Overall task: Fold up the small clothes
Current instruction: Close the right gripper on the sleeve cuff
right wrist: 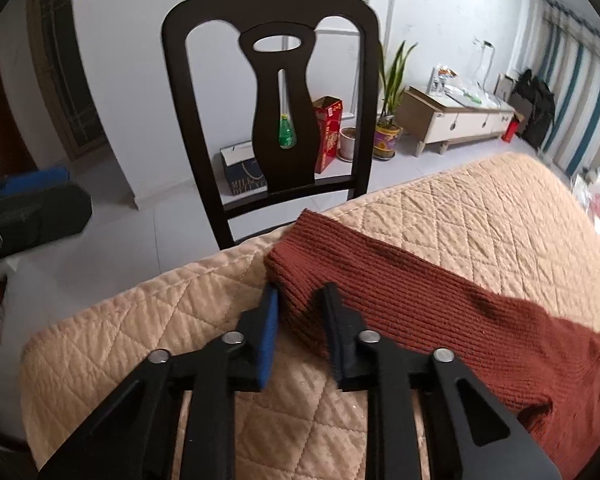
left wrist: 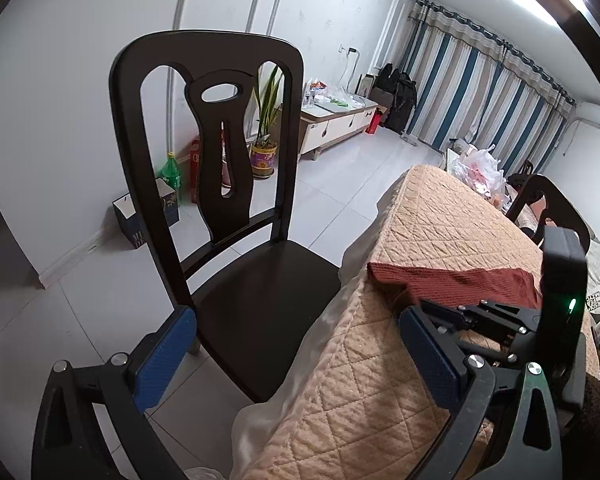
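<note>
A rust-red ribbed knit garment [right wrist: 420, 300] lies flat on the beige quilted table cover [right wrist: 480, 208], one end near the table's corner. My right gripper [right wrist: 300, 314] is shut on that near end, the knit pinched between its blue pads [right wrist: 270, 320]. The left wrist view shows the same garment [left wrist: 460, 278] with the right gripper [left wrist: 496, 314] over its near edge. My left gripper [left wrist: 296, 320] stands wide open with nothing between its fingers [left wrist: 164, 356], off the table's left edge above the chair seat. In the right wrist view the left gripper [right wrist: 32, 200] is a blur at the far left.
A dark wooden chair [left wrist: 220, 152] stands close against the table's left end. Plastic bags [left wrist: 480, 168] lie at the table's far end beside a second chair [left wrist: 540, 196]. On the tiled floor by the wall are a green bottle [left wrist: 171, 176], a red box [right wrist: 327, 136], a potted plant [left wrist: 265, 152] and a low cabinet [left wrist: 340, 120].
</note>
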Tool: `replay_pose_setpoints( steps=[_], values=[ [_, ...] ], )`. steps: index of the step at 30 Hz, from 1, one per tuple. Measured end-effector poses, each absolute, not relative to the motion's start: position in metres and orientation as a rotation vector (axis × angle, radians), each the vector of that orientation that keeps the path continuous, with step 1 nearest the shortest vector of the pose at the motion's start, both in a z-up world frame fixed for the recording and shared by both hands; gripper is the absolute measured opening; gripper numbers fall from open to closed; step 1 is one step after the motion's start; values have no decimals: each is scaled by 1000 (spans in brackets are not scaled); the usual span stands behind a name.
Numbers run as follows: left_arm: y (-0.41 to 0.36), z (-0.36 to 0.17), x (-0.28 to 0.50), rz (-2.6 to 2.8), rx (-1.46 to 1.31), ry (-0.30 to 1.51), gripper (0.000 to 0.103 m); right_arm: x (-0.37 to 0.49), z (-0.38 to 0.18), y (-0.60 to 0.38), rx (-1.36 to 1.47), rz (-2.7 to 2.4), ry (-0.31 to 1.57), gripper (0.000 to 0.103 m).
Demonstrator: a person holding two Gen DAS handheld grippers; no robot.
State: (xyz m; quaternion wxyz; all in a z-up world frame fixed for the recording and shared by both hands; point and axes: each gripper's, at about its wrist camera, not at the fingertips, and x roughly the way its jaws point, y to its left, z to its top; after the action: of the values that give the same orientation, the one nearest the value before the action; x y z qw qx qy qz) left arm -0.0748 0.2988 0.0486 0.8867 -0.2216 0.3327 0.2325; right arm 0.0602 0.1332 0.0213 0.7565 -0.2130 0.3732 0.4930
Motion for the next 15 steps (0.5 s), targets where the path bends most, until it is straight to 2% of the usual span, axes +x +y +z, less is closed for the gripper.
replay_pose_setpoints(
  steps=[3, 15],
  values=[
    [296, 51, -69, 469, -461, 694, 103, 71, 30, 127, -394, 1051, 829, 11],
    [276, 57, -42, 386, -457, 703, 103, 114, 68, 72, -128, 980, 842, 10]
  ],
)
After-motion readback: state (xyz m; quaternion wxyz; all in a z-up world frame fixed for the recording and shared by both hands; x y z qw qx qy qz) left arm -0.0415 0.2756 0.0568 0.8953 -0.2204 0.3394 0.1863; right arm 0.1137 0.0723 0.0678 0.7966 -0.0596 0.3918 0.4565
